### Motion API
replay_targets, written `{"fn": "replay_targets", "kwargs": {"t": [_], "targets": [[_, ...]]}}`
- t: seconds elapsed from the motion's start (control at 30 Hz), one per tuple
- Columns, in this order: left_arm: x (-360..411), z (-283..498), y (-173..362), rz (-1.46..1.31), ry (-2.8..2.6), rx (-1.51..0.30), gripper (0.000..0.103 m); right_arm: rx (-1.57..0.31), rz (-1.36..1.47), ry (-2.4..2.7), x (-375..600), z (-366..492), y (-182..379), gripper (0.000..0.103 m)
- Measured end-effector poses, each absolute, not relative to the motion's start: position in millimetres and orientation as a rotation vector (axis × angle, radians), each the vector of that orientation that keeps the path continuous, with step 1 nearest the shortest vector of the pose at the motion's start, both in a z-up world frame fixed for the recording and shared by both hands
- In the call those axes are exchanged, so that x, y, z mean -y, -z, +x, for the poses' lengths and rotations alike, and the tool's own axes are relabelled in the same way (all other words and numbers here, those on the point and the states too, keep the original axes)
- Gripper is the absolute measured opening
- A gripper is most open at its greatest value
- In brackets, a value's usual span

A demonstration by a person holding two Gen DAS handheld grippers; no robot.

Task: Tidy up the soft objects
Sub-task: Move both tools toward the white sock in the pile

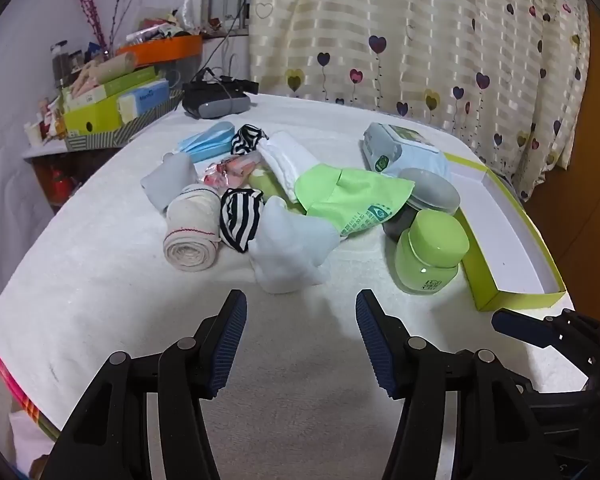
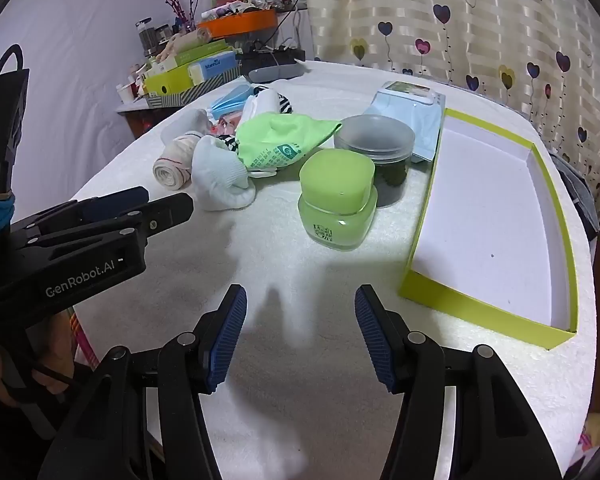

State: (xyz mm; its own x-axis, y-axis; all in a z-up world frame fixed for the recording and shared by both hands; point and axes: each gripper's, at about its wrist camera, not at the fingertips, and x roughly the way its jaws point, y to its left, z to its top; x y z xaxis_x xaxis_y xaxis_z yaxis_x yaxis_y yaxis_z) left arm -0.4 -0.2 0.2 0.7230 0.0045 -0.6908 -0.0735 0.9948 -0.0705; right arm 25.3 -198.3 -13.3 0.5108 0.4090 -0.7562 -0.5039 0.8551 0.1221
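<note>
A pile of soft things lies on the white towel-covered table (image 1: 100,280): a white sock (image 1: 288,248), a striped sock (image 1: 240,220), a rolled cream bandage (image 1: 192,232), a grey sock (image 1: 168,180), a green cloth (image 1: 344,196), a white folded cloth (image 1: 288,160) and blue face masks (image 1: 208,140). My left gripper (image 1: 300,336) is open and empty, just in front of the white sock. My right gripper (image 2: 300,332) is open and empty over bare towel, in front of the green jar (image 2: 336,200). The empty lime-green box (image 2: 492,220) lies at the right.
A grey-lidded dark jar (image 2: 376,144) and a wipes pack (image 2: 408,112) stand behind the green jar. A black device (image 1: 216,100) lies at the table's back. A cluttered side shelf with boxes (image 1: 112,108) is at the left. A heart-patterned curtain (image 1: 420,40) hangs behind.
</note>
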Motion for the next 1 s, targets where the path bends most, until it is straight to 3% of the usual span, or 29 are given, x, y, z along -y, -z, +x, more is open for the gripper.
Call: {"fn": "replay_targets", "kwargs": {"t": [1.0], "targets": [[1.6, -6.9, -4.0, -0.082, -0.024, -0.760, 0.057, -0.845, -0.100, -0.565, 200.0, 19.6, 8.2, 0.057]]}}
